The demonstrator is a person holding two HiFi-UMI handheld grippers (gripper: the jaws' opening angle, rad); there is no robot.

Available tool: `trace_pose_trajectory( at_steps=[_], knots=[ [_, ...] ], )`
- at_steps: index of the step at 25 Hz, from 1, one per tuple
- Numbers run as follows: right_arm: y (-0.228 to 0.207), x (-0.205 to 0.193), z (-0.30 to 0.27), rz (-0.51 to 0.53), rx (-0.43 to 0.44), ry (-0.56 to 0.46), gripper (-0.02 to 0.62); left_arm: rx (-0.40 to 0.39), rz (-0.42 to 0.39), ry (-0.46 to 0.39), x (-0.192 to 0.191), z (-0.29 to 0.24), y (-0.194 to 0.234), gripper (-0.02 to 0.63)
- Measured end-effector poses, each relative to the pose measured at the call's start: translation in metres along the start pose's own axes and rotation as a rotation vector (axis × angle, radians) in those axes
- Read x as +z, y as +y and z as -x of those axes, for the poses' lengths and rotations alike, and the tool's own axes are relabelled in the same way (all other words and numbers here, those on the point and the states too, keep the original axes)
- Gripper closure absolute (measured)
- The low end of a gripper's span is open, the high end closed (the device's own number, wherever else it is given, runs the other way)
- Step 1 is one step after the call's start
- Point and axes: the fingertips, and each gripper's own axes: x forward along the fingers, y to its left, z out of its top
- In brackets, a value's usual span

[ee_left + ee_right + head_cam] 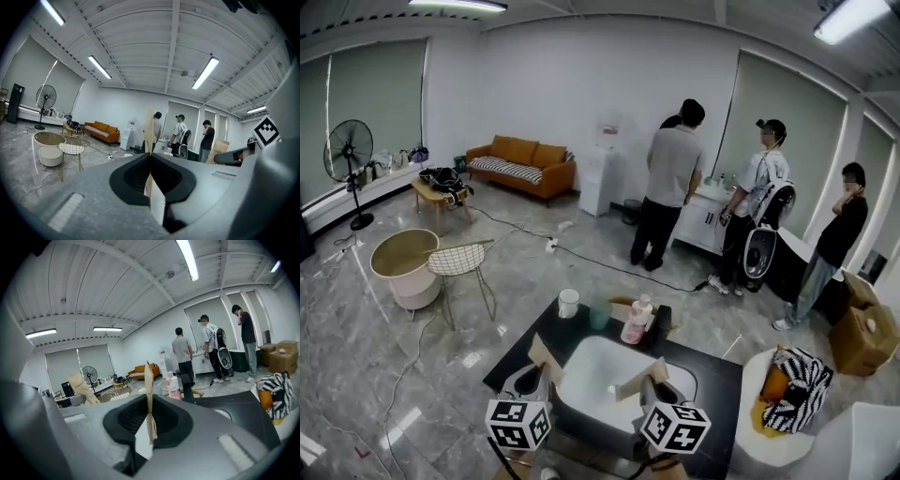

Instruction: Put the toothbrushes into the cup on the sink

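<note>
I read left gripper (546, 361), right gripper (639, 382) closed, empty — black counter (722, 375), white sink (591, 352) below; marble floor (356, 375), sofa (520, 159) beyond.

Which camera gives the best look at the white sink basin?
The head view: the sink basin lies open from above. The right gripper view shows only the black counter; the left gripper view shows none of it.
</note>
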Motion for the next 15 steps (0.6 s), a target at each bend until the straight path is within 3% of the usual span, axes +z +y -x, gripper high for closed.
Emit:
trace_pose_trajectory(
  at_steps=[7,15],
  knots=[
    [0.012,0.028,-0.06,0.014,-0.004,-0.02,0.566,0.002,0.015,-0.003,0.013,-0.05,0.042,0.597],
    [0.014,0.027,-0.105,0.008,-0.016,-0.004,0.566,0.002,0.013,0.002,0.018,-0.089,0.072,0.597]
  ],
)
